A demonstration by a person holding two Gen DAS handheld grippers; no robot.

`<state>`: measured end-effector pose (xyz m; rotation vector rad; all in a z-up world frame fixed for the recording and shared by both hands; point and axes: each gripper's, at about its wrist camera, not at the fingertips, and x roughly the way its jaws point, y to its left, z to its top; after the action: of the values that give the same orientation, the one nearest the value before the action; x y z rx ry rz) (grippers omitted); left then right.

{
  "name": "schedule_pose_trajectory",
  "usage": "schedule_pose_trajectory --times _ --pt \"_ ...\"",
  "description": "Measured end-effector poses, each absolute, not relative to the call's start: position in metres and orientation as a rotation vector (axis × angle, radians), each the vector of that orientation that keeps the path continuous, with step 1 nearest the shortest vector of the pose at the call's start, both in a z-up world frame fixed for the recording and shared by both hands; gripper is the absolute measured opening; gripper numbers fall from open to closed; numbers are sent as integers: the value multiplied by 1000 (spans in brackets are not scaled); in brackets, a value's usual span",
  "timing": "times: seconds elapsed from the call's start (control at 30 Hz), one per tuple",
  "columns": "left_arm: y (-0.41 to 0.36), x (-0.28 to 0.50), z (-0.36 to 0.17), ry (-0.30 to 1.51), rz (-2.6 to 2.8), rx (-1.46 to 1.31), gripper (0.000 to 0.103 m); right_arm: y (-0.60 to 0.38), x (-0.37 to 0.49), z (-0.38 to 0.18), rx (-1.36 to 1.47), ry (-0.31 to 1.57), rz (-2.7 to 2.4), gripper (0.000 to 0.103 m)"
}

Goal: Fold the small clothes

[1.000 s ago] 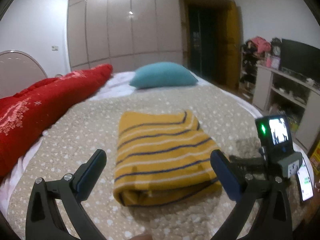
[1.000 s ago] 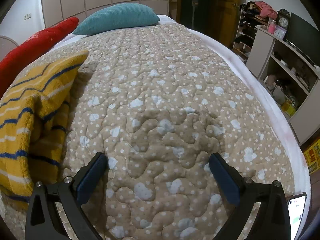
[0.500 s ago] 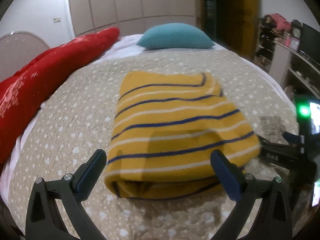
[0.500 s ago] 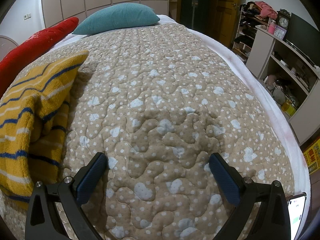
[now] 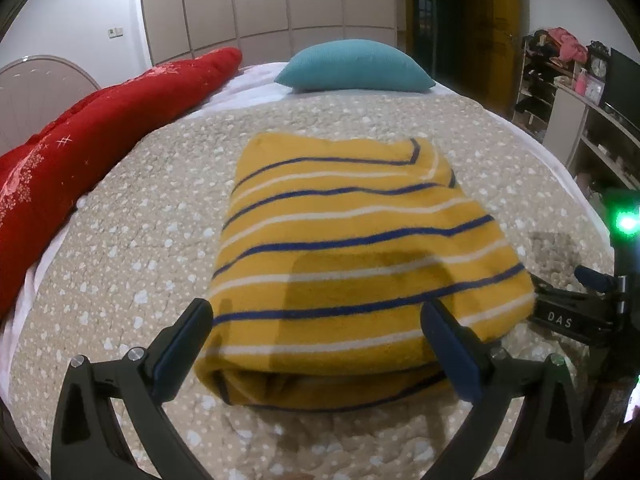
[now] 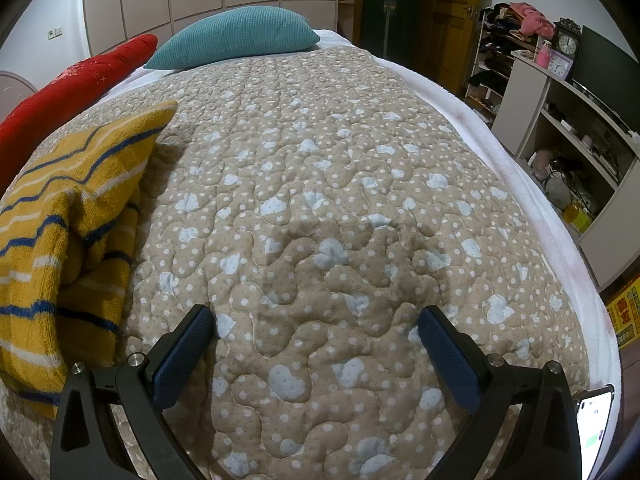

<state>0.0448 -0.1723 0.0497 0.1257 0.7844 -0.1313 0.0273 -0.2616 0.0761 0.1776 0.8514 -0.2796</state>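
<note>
A yellow garment with blue and white stripes (image 5: 352, 248) lies folded into a thick rectangle on the beige quilted bedspread (image 5: 132, 248). My left gripper (image 5: 316, 344) is open and empty, just above the garment's near folded edge, with a finger to each side of it. In the right wrist view the garment (image 6: 60, 248) lies at the far left. My right gripper (image 6: 316, 348) is open and empty, low over bare quilt (image 6: 340, 200) to the right of the garment. It also shows at the right edge of the left wrist view (image 5: 592, 300).
A red quilt roll (image 5: 80, 152) runs along the bed's left side. A teal pillow (image 5: 352, 66) lies at the head. Shelving with clutter (image 6: 568, 136) stands right of the bed. A phone (image 6: 596, 436) lies at the bed's near right corner.
My left gripper has moved forward and down toward the folded garment, which now fills more of its view. My right gripper has stayed still.
</note>
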Motion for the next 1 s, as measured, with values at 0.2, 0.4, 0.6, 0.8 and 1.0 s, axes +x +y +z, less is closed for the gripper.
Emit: schedule_pose_trajectory --times 0.2,0.4,0.6,0.8,1.0 --pt "-174 43 52 774 -146 117 103 -262 27 76 178 852 -279 103" --pt "-172 39 56 768 -155 111 103 -262 27 76 178 852 -280 103" --pt "-173 37 60 771 -155 108 103 -261 27 76 178 852 -280 103" --pt "-177 42 58 799 -169 93 103 -261 28 76 178 851 -279 103" --pt "-189 53 54 822 -173 106 103 -261 27 76 178 851 -280 103"
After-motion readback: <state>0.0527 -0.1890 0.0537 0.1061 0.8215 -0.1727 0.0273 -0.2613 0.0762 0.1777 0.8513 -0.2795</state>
